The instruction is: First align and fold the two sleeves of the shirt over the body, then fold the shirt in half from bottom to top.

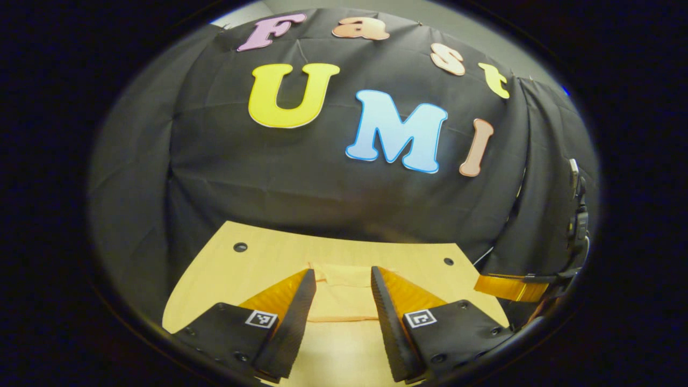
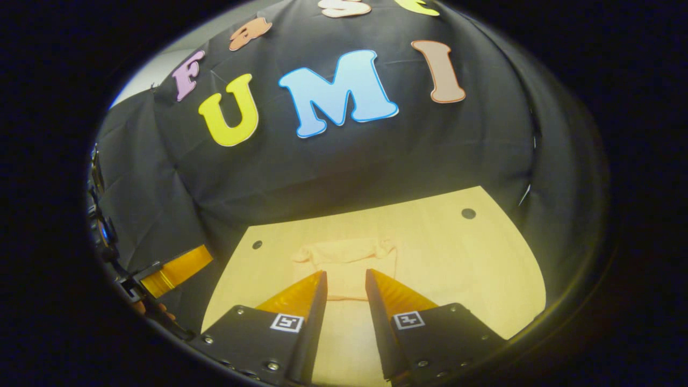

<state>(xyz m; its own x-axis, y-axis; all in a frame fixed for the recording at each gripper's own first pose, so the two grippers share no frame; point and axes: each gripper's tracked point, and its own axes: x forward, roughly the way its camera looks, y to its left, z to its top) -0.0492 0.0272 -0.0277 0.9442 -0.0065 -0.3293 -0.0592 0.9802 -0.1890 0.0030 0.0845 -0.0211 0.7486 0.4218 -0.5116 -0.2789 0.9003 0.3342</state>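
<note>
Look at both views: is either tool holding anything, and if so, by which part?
Nothing is held. The left tool and right tool both stand open above the table, with the folded shirt lying untouched beyond their fingers.

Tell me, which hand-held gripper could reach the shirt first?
Neither clearly. The left hand-held gripper and right hand-held gripper both hang open, empty, with the folded shirt centred ahead between their fingers.

Right gripper (image 2: 345, 285) jaws parted, empty, above table (image 2: 457, 252); folded shirt (image 2: 349, 263) lies flat just ahead.
</note>
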